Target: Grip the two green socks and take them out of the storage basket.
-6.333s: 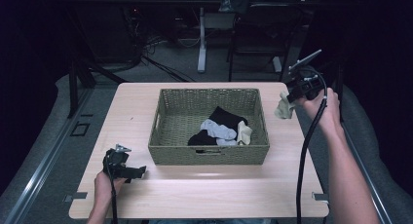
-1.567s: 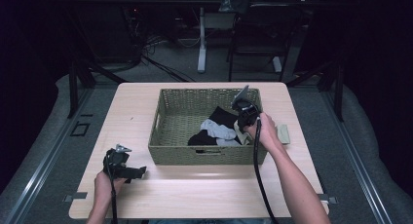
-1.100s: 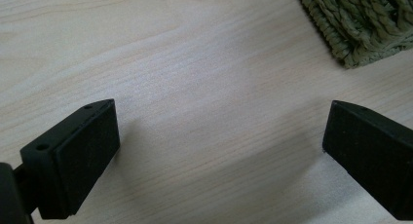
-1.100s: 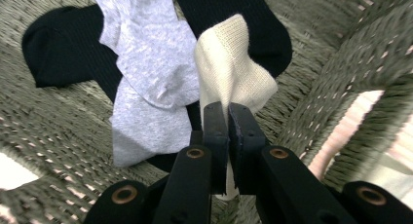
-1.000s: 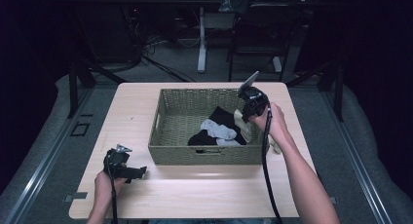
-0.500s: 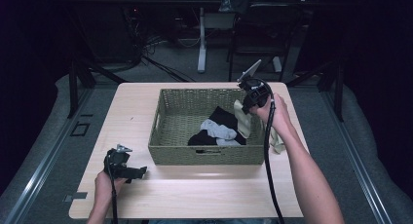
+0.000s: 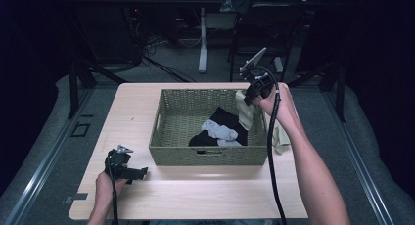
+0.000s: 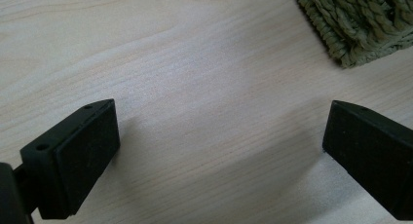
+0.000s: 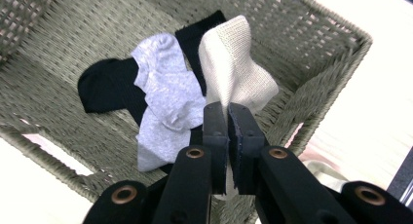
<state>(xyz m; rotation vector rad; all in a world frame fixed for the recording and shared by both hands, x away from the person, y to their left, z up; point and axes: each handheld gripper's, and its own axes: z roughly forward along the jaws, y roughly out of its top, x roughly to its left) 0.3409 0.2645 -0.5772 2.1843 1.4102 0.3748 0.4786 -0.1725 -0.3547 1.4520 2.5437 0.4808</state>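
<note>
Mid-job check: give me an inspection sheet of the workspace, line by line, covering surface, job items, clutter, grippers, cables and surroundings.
Surface: light wooden table, bare at its front.
Job's things: woven basket at mid-table holds grey socks lying on black socks; a cream sock hangs from the right gripper above the basket's right end; another cream sock lies on the table right of the basket.
Clutter: nothing seen.
Grippers: right gripper raised, jaws shut on the cream sock; left gripper low over the table at front left, jaws wide open, holding nothing.
Cables: a black cable runs along the right forearm.
Surroundings: dark room, table legs and a chair beyond the far edge.
</note>
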